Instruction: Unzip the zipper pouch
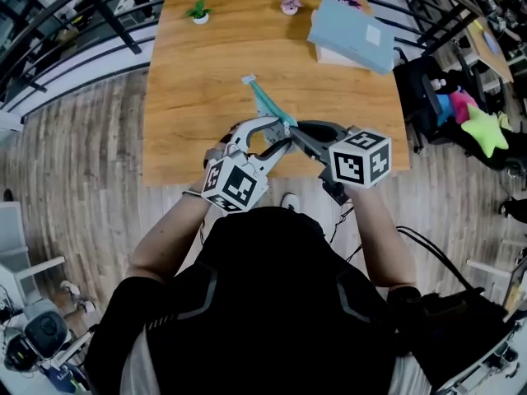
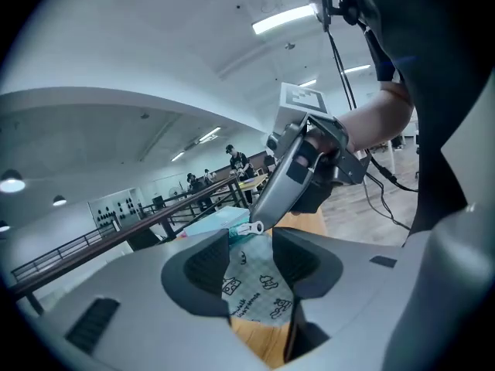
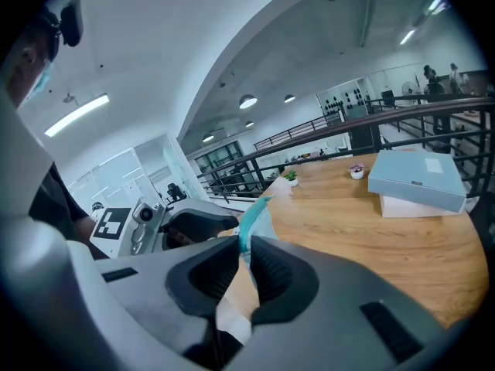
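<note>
**Both grippers gripping pouch over table's near edge**

L gripper [image 1: 276, 145] and R gripper [image 1: 298, 130] are meeting tip to tip in front of the person, above the near edge of the table [image 1: 206, 97]. The pouch [image 1: 265, 99] is hanging between them, w/ its teal length running away from the person over the wood. Can't tell whether its far end is touching the table.

L gripper [image 2: 249, 257]: jaws are sitting narrow, w/ the pouch's [image 2: 259, 280] printed white fabric filling the gap between the pads. The silver pull [image 2: 249, 227] is showing just past the jaw tips, right at the tip of the R gripper [image 2: 298, 172], which is coming in from above.

R gripper [image 3: 246, 265]: jaws are nearly together, pinching the pouch's [image 3: 254, 219] teal edge, which is sticking up beyond the tips. L gripper [image 3: 182, 226] is sitting just beside it on the left.

At the table's far side a grey-blue box [image 1: 352, 33] is lying on a white one. A green plant pot [image 1: 198, 12] and a pink one [image 1: 290, 5] are standing well apart from the pouch.
</note>
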`<state>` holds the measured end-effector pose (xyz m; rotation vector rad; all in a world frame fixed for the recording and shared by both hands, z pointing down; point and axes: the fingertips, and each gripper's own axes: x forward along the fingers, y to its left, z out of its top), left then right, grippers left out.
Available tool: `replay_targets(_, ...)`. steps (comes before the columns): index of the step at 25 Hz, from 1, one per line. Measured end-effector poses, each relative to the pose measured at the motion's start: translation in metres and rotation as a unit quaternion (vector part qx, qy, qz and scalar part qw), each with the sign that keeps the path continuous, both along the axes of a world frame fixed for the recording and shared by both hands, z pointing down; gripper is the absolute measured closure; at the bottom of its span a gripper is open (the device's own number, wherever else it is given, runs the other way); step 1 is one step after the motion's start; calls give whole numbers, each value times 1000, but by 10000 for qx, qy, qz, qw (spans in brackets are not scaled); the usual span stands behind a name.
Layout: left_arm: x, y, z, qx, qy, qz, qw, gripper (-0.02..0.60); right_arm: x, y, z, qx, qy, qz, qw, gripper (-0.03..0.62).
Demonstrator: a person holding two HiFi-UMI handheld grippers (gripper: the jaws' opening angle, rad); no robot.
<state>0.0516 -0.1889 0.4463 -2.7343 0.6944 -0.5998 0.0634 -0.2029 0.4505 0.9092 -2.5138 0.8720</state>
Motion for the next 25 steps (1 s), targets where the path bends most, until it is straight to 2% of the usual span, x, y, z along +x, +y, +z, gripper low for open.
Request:
replay_targets(3, -3, -2, -2, 90, -54, 33, 9999, 426, -1, 3, -3, 86, 143, -83, 9998, 540)
replay_targets(6, -3, 1, -6, 26, 5, 165, 9999, 439, -1, 5, -3, 91, 172, -131, 9997, 540)
replay_targets(9, -4, 3, -13, -69, 182, 191, 9996, 500, -1, 5, -4, 121, 201, -171, 9996, 540)
replay_targets(13, -9, 0, -19, -555, 600, -27, 9967, 528, -5, 4, -7, 277, 316, -286, 9987, 540)
replay_targets(16, -12, -3, -20, -1057, 982, -208, 9893, 546, -7, 3, -8, 402, 419, -404, 9975, 540)
replay_targets(20, -15, -8, -22, -1488, 1379, -407, 9784, 549, -7, 2, -11, 478, 386, -561, 9965, 540)
replay_targets(25, -24, -13, -22, -1797, 1540, -555, 9700, 549, -15, 1, -11, 527, 480, -818, 9941, 542)
